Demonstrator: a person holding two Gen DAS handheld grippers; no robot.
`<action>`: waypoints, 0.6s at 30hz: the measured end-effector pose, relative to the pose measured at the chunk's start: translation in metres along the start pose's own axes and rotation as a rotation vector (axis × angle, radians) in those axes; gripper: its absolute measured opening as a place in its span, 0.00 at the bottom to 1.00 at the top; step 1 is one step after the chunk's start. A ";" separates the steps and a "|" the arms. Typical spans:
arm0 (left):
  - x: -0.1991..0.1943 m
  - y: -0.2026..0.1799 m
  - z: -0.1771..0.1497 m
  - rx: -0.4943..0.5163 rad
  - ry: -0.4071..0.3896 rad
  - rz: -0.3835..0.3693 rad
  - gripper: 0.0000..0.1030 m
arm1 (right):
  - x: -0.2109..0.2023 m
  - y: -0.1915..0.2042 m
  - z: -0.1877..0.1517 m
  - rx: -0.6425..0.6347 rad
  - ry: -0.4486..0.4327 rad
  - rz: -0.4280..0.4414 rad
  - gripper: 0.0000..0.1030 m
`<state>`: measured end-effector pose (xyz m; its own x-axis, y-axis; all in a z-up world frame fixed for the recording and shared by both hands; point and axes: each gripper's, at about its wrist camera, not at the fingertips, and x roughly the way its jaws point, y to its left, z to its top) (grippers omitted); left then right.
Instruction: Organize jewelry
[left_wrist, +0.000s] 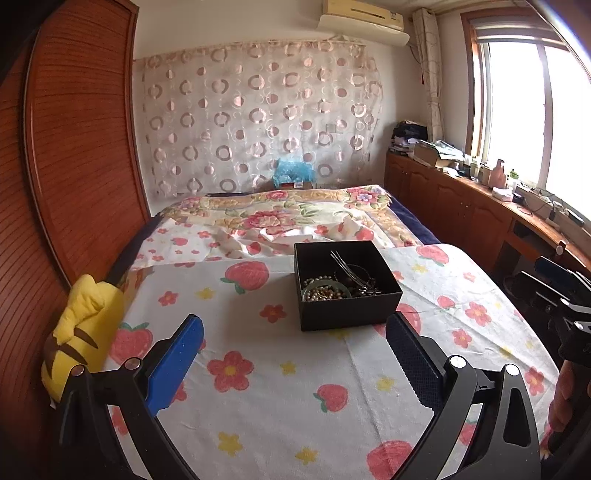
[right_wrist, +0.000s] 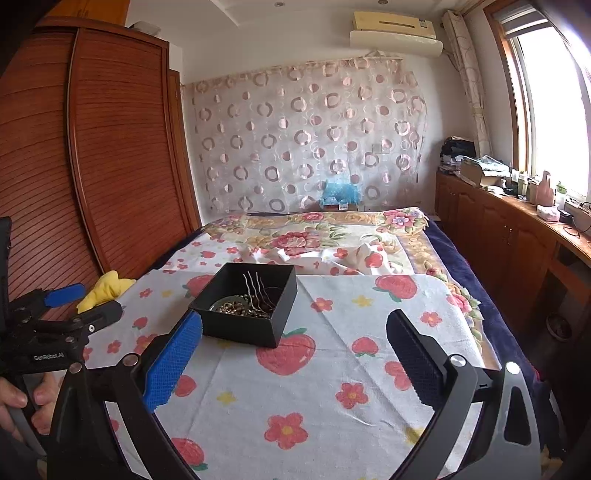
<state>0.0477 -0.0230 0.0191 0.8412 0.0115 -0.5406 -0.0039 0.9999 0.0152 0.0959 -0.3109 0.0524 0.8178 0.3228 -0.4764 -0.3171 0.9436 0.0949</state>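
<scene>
Left wrist view puts the open black square cardboard box, holding a beaded bracelet and thin metal hairpins, at twelve o'clock on the strawberry-and-flower printed white cloth. The left gripper and the right gripper both stand with jaws spread wide, nothing between them. The risk I see: tangled pieces would lift together and spill onto the cloth, or a careless finger could tip the light box.

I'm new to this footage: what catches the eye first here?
The black box of beads and hairpins stands out mid-bed on the strawberry-print cloth. A yellow plush toy lies at the bed's left edge by the wooden wardrobe, and both open grippers frame the foreground, empty.
</scene>
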 end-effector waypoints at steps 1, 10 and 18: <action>0.000 0.000 0.000 0.002 0.001 0.000 0.93 | 0.000 0.000 -0.001 0.001 -0.001 0.000 0.98; -0.002 -0.001 0.001 0.003 -0.003 0.000 0.93 | -0.001 -0.001 -0.003 -0.001 0.001 -0.004 0.98; -0.008 -0.004 0.005 0.006 -0.017 -0.003 0.93 | -0.001 -0.002 -0.003 0.001 0.000 -0.004 0.98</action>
<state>0.0434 -0.0275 0.0276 0.8501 0.0087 -0.5265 0.0014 0.9998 0.0188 0.0941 -0.3130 0.0505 0.8189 0.3194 -0.4768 -0.3137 0.9448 0.0942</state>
